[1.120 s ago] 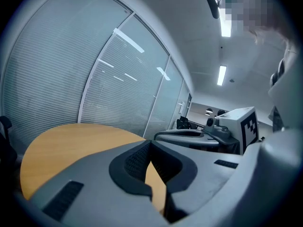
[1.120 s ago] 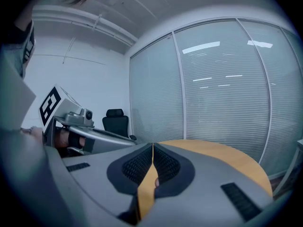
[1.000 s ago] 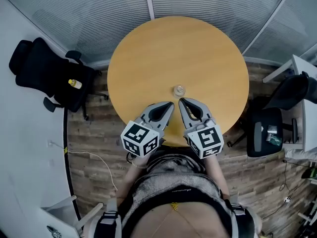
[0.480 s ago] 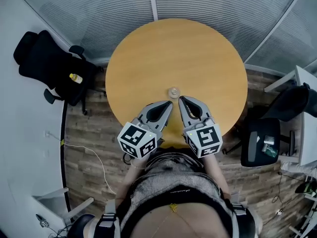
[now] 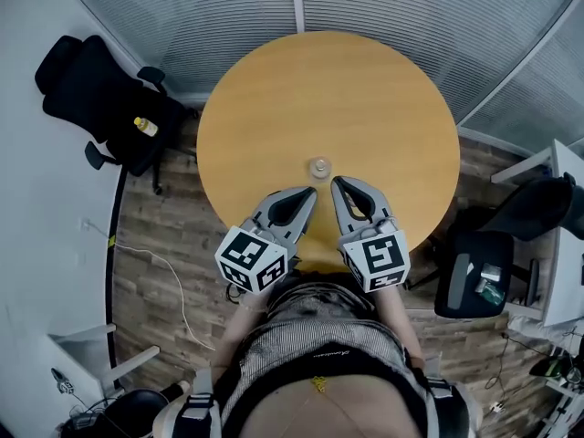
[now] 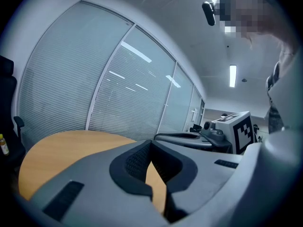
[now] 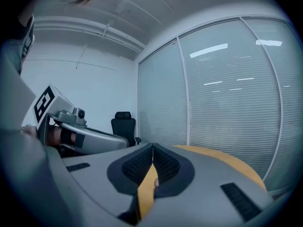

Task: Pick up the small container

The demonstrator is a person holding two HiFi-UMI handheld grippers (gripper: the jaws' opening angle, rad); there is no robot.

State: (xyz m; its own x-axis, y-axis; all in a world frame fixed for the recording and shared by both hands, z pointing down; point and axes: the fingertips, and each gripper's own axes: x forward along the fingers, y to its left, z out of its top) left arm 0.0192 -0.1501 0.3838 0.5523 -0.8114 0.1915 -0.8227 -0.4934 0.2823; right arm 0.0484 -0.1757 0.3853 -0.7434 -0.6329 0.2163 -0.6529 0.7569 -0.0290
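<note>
A small clear container [image 5: 319, 166] stands on the round wooden table [image 5: 365, 99], near its front middle. In the head view my left gripper [image 5: 313, 190] and right gripper [image 5: 334, 181] lie side by side over the table's near edge, their tips converging just short of the container without touching it. Both are shut with nothing between the jaws. In the left gripper view the left gripper [image 6: 151, 142] shows its tips meeting, and the right gripper's marker cube [image 6: 242, 130] sits at the right. In the right gripper view the right gripper [image 7: 152, 146] is shut too. The container is hidden in both gripper views.
A black office chair [image 5: 96, 99] with a small yellow bottle [image 5: 142, 126] on its seat stands left of the table. Another dark chair [image 5: 479, 276] is at the right. Blinds-covered glass walls [image 5: 383, 7] curve behind the table. A cable [image 5: 164, 272] runs over the wooden floor.
Both grippers have edged a little forward toward the container. The head view has shifted, so the room has slid slightly around the table. Both stay shut.
</note>
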